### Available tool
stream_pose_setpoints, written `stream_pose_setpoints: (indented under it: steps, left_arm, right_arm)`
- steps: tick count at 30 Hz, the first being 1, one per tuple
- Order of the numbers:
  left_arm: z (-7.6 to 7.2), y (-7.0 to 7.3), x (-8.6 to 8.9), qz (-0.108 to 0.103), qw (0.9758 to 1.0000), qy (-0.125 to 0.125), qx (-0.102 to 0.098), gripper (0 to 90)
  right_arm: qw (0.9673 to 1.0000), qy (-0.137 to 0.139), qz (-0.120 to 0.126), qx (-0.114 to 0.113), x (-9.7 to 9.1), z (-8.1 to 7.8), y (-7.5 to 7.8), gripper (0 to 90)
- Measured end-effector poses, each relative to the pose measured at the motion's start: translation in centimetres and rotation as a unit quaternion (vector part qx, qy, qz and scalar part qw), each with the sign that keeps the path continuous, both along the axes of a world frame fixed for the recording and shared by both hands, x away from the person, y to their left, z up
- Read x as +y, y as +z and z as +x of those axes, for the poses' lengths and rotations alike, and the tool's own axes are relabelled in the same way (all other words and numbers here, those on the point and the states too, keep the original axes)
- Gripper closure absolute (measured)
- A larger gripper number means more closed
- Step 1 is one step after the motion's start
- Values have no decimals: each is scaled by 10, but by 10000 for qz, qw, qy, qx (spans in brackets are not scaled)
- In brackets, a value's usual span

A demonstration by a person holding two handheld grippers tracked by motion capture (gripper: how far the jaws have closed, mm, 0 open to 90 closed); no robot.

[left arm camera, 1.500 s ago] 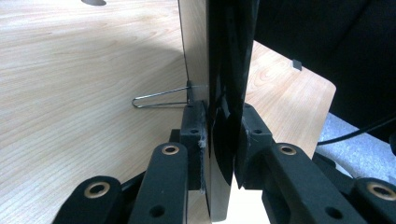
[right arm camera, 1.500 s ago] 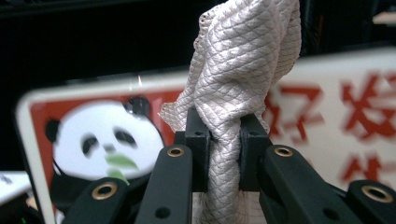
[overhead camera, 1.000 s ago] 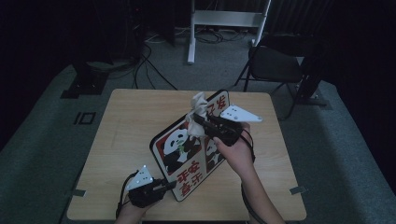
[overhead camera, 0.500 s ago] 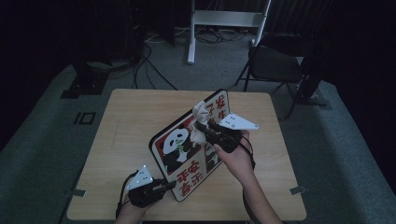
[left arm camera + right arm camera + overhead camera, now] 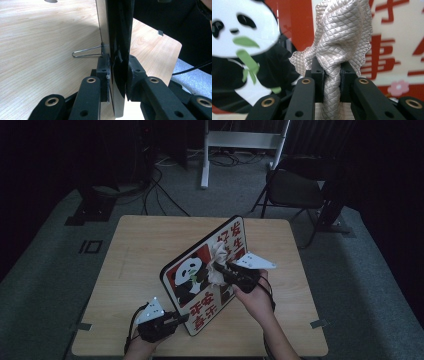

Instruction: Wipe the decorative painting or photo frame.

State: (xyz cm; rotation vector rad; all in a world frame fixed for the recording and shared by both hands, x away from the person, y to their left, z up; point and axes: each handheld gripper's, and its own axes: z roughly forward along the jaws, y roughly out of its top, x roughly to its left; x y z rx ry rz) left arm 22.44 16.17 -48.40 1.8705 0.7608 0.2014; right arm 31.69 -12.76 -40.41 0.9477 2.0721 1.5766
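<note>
- Tool on your right (image 5: 331, 75) is clamped on a bunched cream cloth (image 5: 342, 37), its jaws pinching the wad at its waist; in the high view that tool (image 5: 239, 272) sits right of centre of the frame, with the cloth (image 5: 218, 262) pressed against the picture side of the panda board (image 5: 200, 270).
- Your left tool (image 5: 117, 75) is closed on the board's near edge (image 5: 117, 37), one jaw on each face; in the high view it (image 5: 165, 324) lies at the lower left of the frame, gripping the board's lower corner.
- The board stands tilted on edge across the middle of the worktop (image 5: 135, 250), its panda print toward the lower left of the face and the red characters toward the upper right.
- A thin wire leg (image 5: 86, 52) juts from the board's back over the worktop, left of centre in the left gripper view.
- You look to be mid-wipe, cleaning the glossy face while the left tool steadies it.
- Next, draw the cloth across the unwiped part with light, even pressure, and hold the left grip firm so the board neither slides nor tips.
</note>
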Motion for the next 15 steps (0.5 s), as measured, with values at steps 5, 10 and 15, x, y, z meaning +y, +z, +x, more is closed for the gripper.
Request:
stream_pose_setpoints:
  steps: [5,10,15]
  left_arm:
    - [0,0,0,12,10000,-7,4,769]
    - [0,0,0,15,10000,-6,1,769]
    - [0,0,0,12,10000,-12,4,768]
  right_arm:
    - [9999,-32,-98,109,-3,-3,-12,784]
    - [9996,-62,-151,238,-6,-6,-26,785]
    - [9988,-85,-359,311,-9,-10,-40,784]
